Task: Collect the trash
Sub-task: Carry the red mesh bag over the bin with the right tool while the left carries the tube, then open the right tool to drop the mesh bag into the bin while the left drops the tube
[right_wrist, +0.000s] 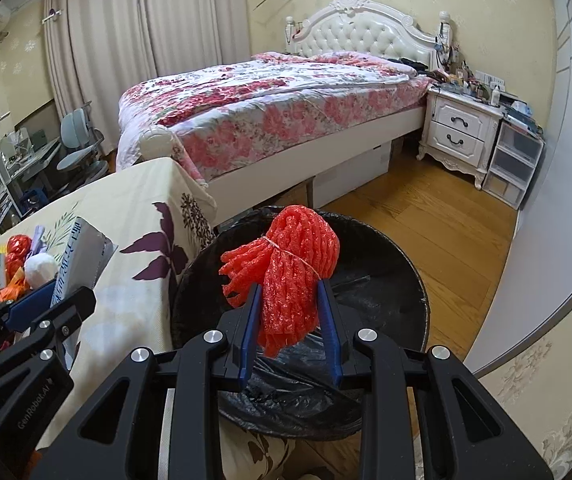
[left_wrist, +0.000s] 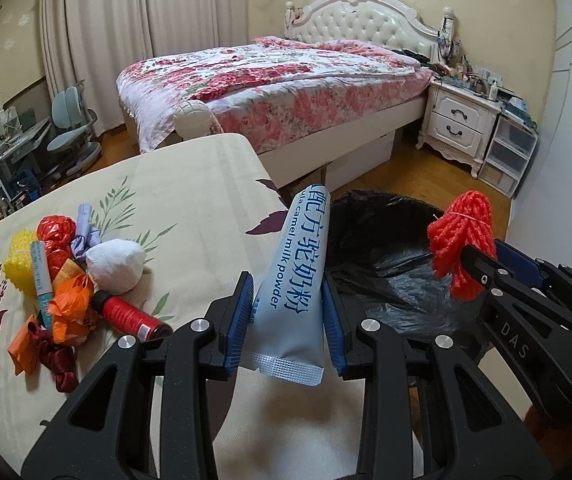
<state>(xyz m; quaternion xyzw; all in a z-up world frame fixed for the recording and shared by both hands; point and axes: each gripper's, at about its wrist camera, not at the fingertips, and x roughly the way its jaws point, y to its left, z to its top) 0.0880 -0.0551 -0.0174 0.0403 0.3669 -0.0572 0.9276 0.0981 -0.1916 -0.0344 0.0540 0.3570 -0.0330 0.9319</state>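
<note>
A: What have I got in the left gripper (left_wrist: 288, 300)?

B: Its jaws are clamped on a pale blue milk powder sachet (left_wrist: 296, 280), which stands tilted, its far end up and its crimped end near the camera. It hangs at the right edge of the table (left_wrist: 189, 184), just left of the bin (left_wrist: 386, 248).

A: And my right gripper (right_wrist: 290, 312)?

B: Its jaws are closed on a bundle of red foam netting (right_wrist: 294, 264) tied with a thin band. I see the bundle over the open mouth of the bin, above the black liner (right_wrist: 366, 300).

A: What remains on the table?

B: A heap at the left: a yellow foam net (left_wrist: 17, 264), a red crumpled ball (left_wrist: 55, 232), a white wad (left_wrist: 115, 264), a lilac wrapper (left_wrist: 85, 224), a second sachet (left_wrist: 41, 276), orange plastic (left_wrist: 71, 304), a red tube (left_wrist: 129, 314) and a dark red ribbon (left_wrist: 55, 360). They lie touching each other on the flowered cloth.

A: And beyond?

B: A bed (left_wrist: 277, 88) with a floral quilt at the far side, a white nightstand (left_wrist: 460, 120) to its right.
</note>
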